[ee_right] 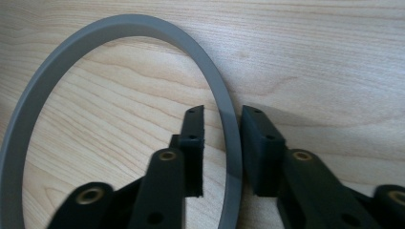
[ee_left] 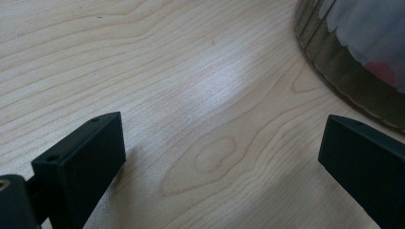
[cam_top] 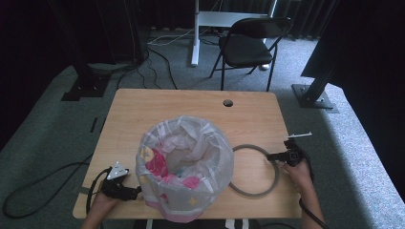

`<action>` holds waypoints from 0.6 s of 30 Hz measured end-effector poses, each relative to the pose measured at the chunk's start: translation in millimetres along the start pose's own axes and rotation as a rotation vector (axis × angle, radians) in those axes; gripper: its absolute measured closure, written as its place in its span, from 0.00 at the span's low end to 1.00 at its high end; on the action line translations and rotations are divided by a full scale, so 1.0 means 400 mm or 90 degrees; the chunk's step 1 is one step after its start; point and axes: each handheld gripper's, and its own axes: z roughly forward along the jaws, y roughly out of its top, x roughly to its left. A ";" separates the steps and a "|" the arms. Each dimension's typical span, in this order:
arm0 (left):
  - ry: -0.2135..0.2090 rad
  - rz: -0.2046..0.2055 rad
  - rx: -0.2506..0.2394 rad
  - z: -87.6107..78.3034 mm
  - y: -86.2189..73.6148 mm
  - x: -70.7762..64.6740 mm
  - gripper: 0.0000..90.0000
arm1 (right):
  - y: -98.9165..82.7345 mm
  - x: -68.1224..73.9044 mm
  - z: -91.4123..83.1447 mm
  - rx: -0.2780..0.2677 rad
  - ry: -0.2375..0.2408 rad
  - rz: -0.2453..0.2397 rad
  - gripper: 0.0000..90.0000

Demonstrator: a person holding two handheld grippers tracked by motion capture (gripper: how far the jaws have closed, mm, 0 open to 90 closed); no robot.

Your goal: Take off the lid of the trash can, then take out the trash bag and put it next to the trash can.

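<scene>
**Grey ring flat beside the lined bin**

The grey ring (cam_top: 253, 170) was a thin, flat hoop lying level on the wooden surface (cam_top: 191, 102), just right of the bag-lined bin (cam_top: 184, 167). Its right rim (ee_right: 228, 138) sat between two black pads, a gap showing on each side.

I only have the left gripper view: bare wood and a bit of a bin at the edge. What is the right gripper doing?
Observer: The right gripper straddles a grey ring lying flat on the table; its jaws stand a little apart on either side of the band, not pressing it.
Operator: Where is the ring relative to the bin?
Observer: Just right of the bin, by the high view.
Operator: Is the bin lined?
Observer: Yes, a translucent bag drapes over its rim.
</scene>
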 end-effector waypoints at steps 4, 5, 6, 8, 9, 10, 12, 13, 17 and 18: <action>-0.001 0.000 0.000 0.000 0.000 0.000 0.02 | 0.000 0.010 -0.011 -0.006 -0.014 -0.012 0.60; -0.001 0.000 0.001 0.000 0.000 0.000 0.02 | 0.000 0.012 -0.013 -0.006 -0.015 -0.016 0.56; -0.001 0.001 0.002 0.000 0.000 0.000 0.02 | 0.000 0.014 -0.014 -0.007 -0.017 -0.019 0.53; -0.001 0.002 0.004 0.000 0.000 0.000 0.02 | -0.001 0.017 -0.017 -0.014 -0.009 -0.025 0.49; -0.002 0.002 0.004 0.000 0.000 0.000 0.02 | -0.003 0.018 -0.019 -0.023 0.000 -0.032 0.45; -0.003 0.003 0.004 0.000 0.000 0.000 0.02 | -0.004 0.020 -0.020 -0.031 0.010 -0.037 0.43; -0.006 0.005 0.007 0.001 0.000 -0.001 0.02 | -0.006 0.024 -0.025 -0.050 0.041 -0.049 0.36; -0.006 0.006 0.009 0.001 0.000 -0.001 0.02 | -0.007 0.026 -0.026 -0.051 0.049 -0.054 0.32; -0.007 0.010 0.008 -0.001 0.000 -0.002 0.02 | -0.006 0.038 -0.027 -0.056 0.070 -0.083 0.24; -0.007 0.009 0.006 -0.002 0.000 -0.002 0.02 | -0.004 0.041 -0.027 -0.057 0.079 -0.091 0.23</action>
